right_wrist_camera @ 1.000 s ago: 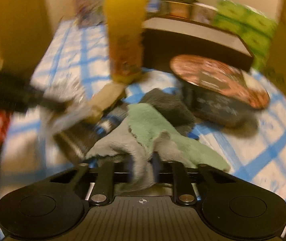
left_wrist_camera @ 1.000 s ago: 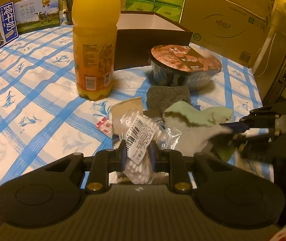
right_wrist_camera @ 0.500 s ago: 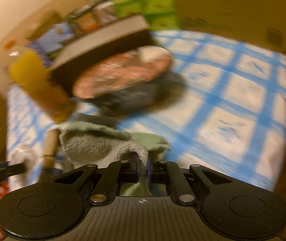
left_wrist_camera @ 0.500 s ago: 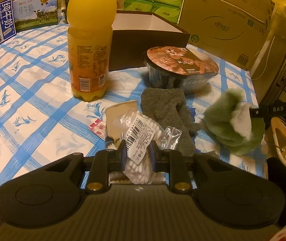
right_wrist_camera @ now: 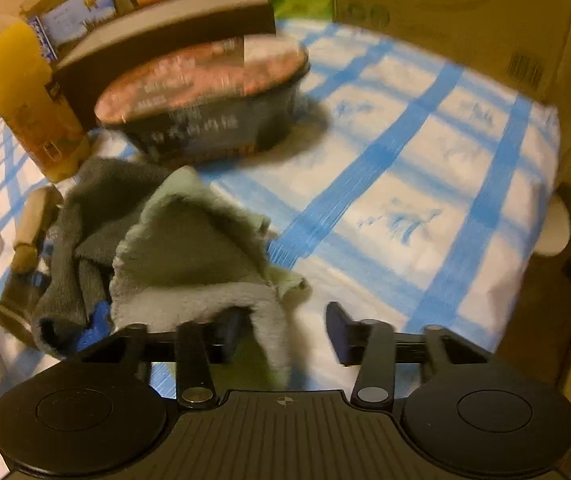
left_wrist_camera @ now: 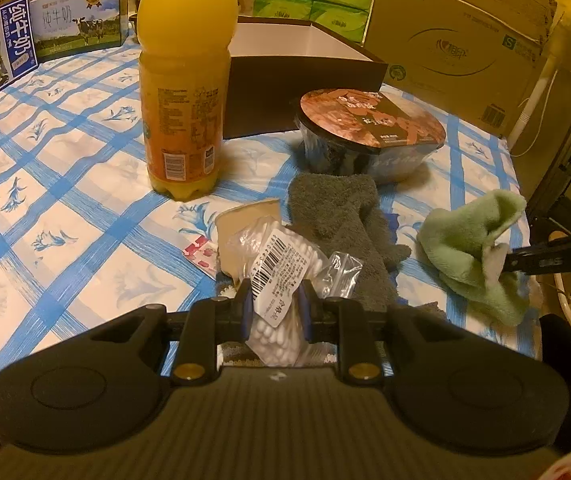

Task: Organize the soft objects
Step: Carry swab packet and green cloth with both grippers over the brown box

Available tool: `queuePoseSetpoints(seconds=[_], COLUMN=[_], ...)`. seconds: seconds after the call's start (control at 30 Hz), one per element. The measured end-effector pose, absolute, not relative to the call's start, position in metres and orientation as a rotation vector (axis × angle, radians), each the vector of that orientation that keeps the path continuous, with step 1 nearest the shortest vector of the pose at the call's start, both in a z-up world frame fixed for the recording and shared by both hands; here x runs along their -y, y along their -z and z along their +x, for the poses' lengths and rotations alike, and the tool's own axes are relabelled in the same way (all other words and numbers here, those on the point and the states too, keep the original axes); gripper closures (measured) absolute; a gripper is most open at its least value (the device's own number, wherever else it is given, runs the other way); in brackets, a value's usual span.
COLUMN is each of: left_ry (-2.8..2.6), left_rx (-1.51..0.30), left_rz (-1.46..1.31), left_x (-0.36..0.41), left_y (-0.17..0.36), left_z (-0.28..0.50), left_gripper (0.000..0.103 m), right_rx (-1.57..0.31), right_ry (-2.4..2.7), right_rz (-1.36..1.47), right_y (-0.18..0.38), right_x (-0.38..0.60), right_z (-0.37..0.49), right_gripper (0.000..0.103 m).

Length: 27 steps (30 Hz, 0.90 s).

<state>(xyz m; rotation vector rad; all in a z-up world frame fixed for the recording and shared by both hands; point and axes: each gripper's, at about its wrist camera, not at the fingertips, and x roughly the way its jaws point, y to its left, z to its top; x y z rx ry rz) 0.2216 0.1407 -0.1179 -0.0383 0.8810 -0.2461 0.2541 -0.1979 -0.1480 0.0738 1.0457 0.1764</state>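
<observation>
Right wrist view: right gripper (right_wrist_camera: 285,332) is spread, green cloth (right_wrist_camera: 197,248) draped near the table's (right_wrist_camera: 425,184) right edge; back away cleanly. Left gripper (left_wrist_camera: 274,312) pinches the cotton swab bag (left_wrist_camera: 277,276).

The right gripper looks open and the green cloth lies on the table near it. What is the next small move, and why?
Probably draw the right gripper straight back from the green cloth. Its jaws stand wide apart, and the cloth rests on the tablecloth beside the gray sock, with one fold draped over a finger. The left gripper holds the cotton swab bag.
</observation>
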Motion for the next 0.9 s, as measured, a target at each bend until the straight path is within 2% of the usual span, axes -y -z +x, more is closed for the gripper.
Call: queuePoseSetpoints(seconds=[0.13,0.2,0.27,0.33,0.7,0.9], left_ry=[0.249,0.253,0.254,0.253,0.208,0.213], left_rx=[-0.877,-0.876,-0.877,-0.877,-0.892,-0.901], left_rz=[-0.043,-0.047,-0.049,-0.051,-0.069,-0.073], left_x=[-0.14,-0.139,-0.138,-0.138,-0.15,-0.148], left_y=[0.117,0.117,0.117,0.117,0.121,0.124], left_z=[0.22,0.22,0.22,0.219,0.228,0.23], left_gripper=[0.082,0.082,0.082,0.082,0.082,0.082], right_rx=[-0.908,-0.897,-0.901,-0.912,-0.979,-1.005], right_ry=[-0.25,-0.306,-0.3,-0.273,-0.277,-0.275], right_rz=[0.076,0.093,0.118,0.139,0.033,0.084], right_y=[0.115,0.111,0.121,0.135,0.173,0.193], right_x=[0.194,0.186,0.181,0.178,0.15,0.155], right_z=[0.229,0.227,0.233,0.243,0.262,0.268], right_gripper=[0.055,0.05,0.04,0.037,0.036,0.038])
